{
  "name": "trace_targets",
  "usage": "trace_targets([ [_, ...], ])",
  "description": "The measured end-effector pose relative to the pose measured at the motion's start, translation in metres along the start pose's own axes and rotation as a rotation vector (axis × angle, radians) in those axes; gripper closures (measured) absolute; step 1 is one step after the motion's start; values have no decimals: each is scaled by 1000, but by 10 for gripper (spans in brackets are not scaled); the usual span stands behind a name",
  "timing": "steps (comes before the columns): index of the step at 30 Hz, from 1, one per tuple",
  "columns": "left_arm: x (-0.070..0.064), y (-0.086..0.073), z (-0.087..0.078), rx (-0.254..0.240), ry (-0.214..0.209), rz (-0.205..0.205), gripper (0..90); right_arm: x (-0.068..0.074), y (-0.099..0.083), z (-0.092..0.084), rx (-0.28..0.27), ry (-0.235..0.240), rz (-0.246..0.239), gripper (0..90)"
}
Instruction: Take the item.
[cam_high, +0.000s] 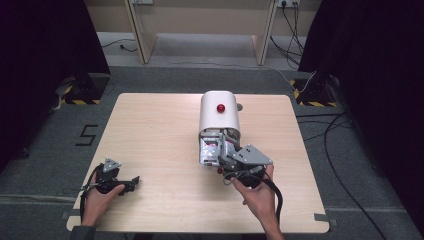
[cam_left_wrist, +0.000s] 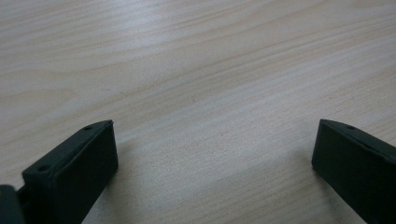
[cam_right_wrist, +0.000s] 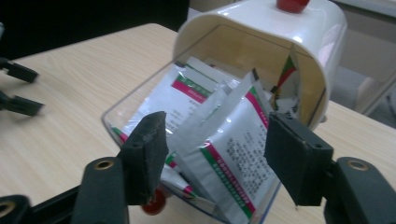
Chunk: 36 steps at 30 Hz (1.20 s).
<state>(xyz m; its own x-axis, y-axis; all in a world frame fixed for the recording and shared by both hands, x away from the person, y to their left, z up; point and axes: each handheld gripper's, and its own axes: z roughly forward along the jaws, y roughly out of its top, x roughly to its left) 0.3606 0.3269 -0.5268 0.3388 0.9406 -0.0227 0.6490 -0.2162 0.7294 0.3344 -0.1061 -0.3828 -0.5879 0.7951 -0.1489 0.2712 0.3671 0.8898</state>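
A white rounded box with a red knob on top stands mid-table, its clear front flap folded down toward me. White sachets with green and red stripes spill from the mouth. My right gripper is at that mouth. In the right gripper view its jaws stand either side of one upright sachet, with a small gap at the pads. My left gripper rests on the table at the near left, its jaws wide apart over bare wood.
The wooden table has free room left of the box and along its front. A small red knob on the flap sits under my right gripper's left jaw. Cables and dark curtains lie beyond the table's far edge.
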Motion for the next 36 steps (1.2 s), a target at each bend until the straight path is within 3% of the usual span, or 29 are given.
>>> trace_targets([
  [13, 0, 0, 0, 0, 0, 0, 0, -13, -2, -8, -7, -90, -21, 599],
  [22, 0, 0, 0, 3, 0, 3, 0, -18, -7, 9, -13, -86, -31, 709],
  [26, 0, 0, 0, 3, 1, 3, 0, -22, -8, 12, -35, -83, -40, 802],
  [29, 0, 0, 0, 3, 0, 3, 0, -24, -10, 10, -53, -79, -31, 856],
  [36, 0, 0, 0, 0, 0, 1, 0, -24, -10, -2, -88, -40, -30, 887],
])
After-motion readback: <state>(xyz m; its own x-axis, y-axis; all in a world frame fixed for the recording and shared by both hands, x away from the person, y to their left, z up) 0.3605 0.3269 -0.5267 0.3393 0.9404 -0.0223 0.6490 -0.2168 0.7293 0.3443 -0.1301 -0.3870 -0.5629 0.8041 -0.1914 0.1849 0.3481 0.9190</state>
